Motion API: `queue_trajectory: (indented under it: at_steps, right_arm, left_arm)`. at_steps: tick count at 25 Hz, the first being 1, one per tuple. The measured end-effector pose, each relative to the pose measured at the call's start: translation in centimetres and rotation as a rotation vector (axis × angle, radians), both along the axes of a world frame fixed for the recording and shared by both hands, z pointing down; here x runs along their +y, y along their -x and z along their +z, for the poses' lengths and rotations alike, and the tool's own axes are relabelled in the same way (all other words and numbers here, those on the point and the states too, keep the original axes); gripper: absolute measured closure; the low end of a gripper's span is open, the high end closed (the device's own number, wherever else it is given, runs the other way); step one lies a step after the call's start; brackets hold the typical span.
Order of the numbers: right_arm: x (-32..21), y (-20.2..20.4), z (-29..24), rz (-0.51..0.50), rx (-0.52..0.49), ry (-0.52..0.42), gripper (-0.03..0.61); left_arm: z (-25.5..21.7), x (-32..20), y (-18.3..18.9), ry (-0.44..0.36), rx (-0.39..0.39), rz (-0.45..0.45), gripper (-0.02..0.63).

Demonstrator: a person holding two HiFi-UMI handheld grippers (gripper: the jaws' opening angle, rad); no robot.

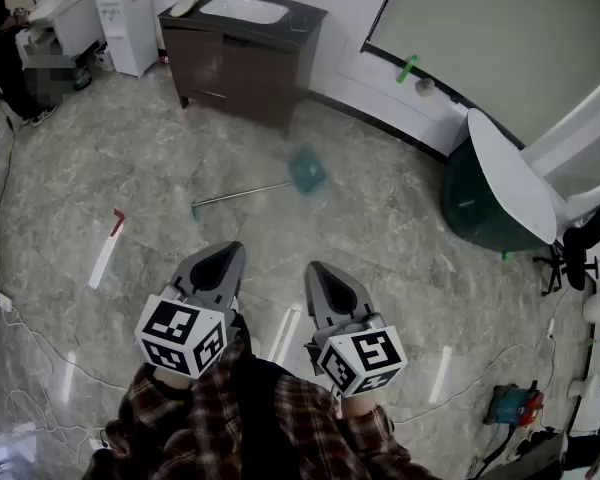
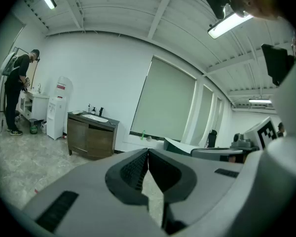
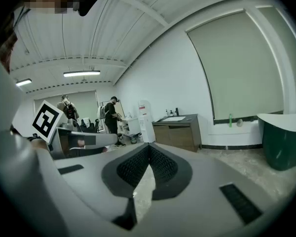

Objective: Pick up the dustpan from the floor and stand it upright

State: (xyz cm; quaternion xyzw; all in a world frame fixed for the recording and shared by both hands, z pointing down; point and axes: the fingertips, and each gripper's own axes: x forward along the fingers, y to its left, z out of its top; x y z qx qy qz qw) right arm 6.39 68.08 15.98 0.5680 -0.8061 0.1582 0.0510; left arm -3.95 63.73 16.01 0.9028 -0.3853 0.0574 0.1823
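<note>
Pale stone floor [image 1: 130, 168] lies bare before the vanity cabinet [image 1: 242, 63], and the dustpan [image 1: 307, 171] rests flat on it a little out from that cabinet, its long handle [image 1: 240, 196] running roughly along the cabinet's front. Left gripper [image 1: 220, 256] and right gripper [image 1: 325, 276], both with jaws closed on nothing, hang farther from the cabinet than the dustpan, clear of it; the left looks nearer the handle's free end.
</note>
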Motion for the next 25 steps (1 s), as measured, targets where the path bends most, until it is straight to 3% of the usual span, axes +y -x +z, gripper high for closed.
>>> queue_trajectory:
  at_steps: [10, 17, 25]
  right_arm:
    - [-8.5, -1.5, 1.5, -0.043, 0.006, 0.027, 0.566]
    - [-18.8, -3.4, 0.3, -0.068, 0.061, 0.022, 0.566]
    - [-29.1, -3.6, 0.2, -0.1, 0.062, 0.009, 0.566]
  left_arm:
    - [1.6, -8.9, -1.9, 0.025, -0.003, -0.02, 0.601]
    - [0.2, -19.8, -4.4, 0.003, 0.066, -0.034, 0.601]
    - [0.6, -29.3, -3.7, -0.002, 0.06, -0.081, 0.601]
